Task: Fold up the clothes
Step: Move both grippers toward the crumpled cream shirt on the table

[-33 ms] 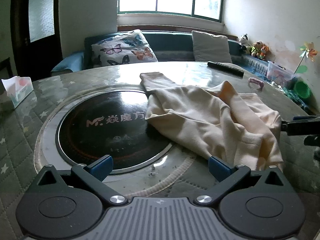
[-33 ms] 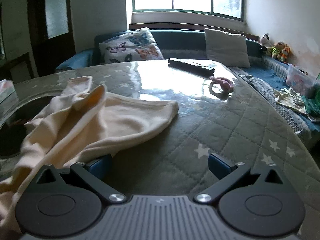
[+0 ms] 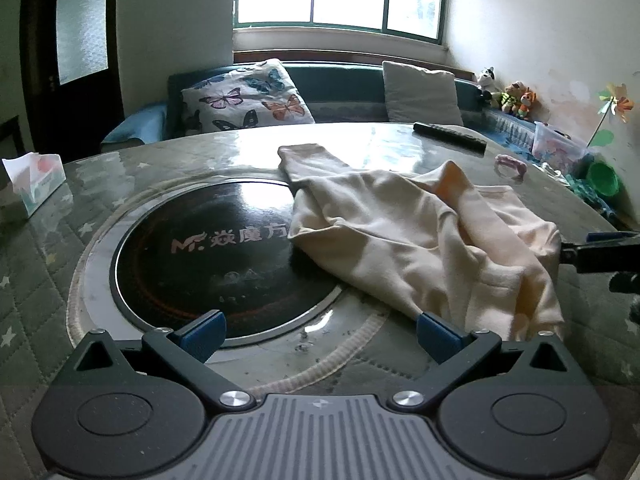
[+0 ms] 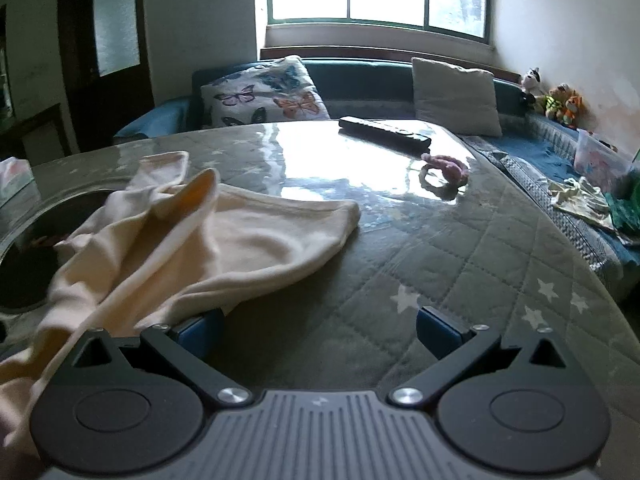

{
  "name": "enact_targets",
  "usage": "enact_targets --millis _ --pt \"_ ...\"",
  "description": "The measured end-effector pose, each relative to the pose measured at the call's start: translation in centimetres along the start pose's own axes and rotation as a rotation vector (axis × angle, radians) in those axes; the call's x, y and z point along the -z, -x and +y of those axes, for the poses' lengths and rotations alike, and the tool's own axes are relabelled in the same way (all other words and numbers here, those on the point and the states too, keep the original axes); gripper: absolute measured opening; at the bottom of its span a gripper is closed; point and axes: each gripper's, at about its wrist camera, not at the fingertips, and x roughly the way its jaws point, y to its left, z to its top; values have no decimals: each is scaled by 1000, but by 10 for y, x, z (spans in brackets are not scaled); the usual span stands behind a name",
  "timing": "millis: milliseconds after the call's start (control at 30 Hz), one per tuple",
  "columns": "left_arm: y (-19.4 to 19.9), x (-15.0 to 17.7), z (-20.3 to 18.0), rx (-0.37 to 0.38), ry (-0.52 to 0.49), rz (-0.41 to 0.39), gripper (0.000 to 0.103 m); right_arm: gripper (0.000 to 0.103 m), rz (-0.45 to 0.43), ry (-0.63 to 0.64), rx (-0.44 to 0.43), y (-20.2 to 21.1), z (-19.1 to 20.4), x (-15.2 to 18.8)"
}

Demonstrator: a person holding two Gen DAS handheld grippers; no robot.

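A cream garment (image 3: 420, 236) lies crumpled on the round table, partly over the black cooktop (image 3: 208, 252). It also shows at the left of the right wrist view (image 4: 224, 240). My left gripper (image 3: 318, 334) is open and empty, low over the table's front, with the garment's near hem by its right finger. My right gripper (image 4: 318, 330) is open and empty; the garment's edge lies against its left finger (image 4: 198, 330). The right gripper's tip (image 3: 600, 254) shows at the right edge of the left wrist view, beside the garment.
A tissue box (image 3: 34, 186) stands at the table's left. A black remote (image 4: 384, 132) and a pink hair tie (image 4: 446, 166) lie at the far side. A sofa with a butterfly cushion (image 3: 248, 100) runs behind. Bare quilted tabletop (image 4: 460, 280) lies right of the garment.
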Motion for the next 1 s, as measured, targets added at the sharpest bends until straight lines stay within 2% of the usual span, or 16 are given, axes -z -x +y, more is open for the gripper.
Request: enact_targets --millis 433,733,1000 --pt "12 7 -12 -10 -33 22 103 103 -23 29 -62 54 32 23" --pt "25 12 -21 -4 -65 20 103 103 28 33 -152 72 54 38" --pt "33 17 -29 5 -91 23 103 103 19 50 -160 85 63 46"
